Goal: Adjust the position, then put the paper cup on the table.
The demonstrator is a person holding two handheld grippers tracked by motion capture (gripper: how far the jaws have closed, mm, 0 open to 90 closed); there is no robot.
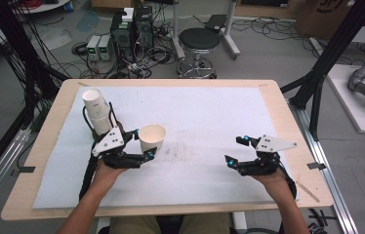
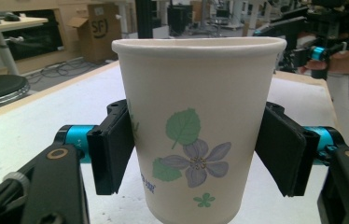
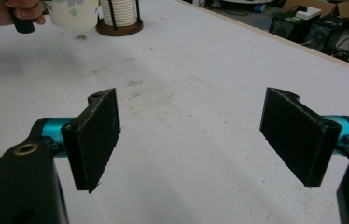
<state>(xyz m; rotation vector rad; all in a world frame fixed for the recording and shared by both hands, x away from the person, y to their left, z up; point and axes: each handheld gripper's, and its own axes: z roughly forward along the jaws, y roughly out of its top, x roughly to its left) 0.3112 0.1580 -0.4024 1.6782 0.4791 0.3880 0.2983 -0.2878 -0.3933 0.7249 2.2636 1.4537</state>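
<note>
A white paper cup (image 1: 152,138) printed with a purple flower and green leaves stands upright between the jaws of my left gripper (image 1: 144,144), left of the table's middle. In the left gripper view both black pads press the sides of the cup (image 2: 196,140), so the left gripper (image 2: 196,154) is shut on it. The cup's base is cut off by the frame edge. My right gripper (image 1: 233,150) hovers open over the right side of the white mat (image 1: 210,112), nothing between its pads (image 3: 95,140). The right gripper view shows the cup (image 3: 72,14) far off.
A tall stack of paper cups (image 1: 97,109) leans in a dark wire holder just behind the left gripper, seen too in the right gripper view (image 3: 119,11). Beyond the table's far edge stand a black stool (image 1: 198,41) and computer boxes (image 1: 131,29) among cables.
</note>
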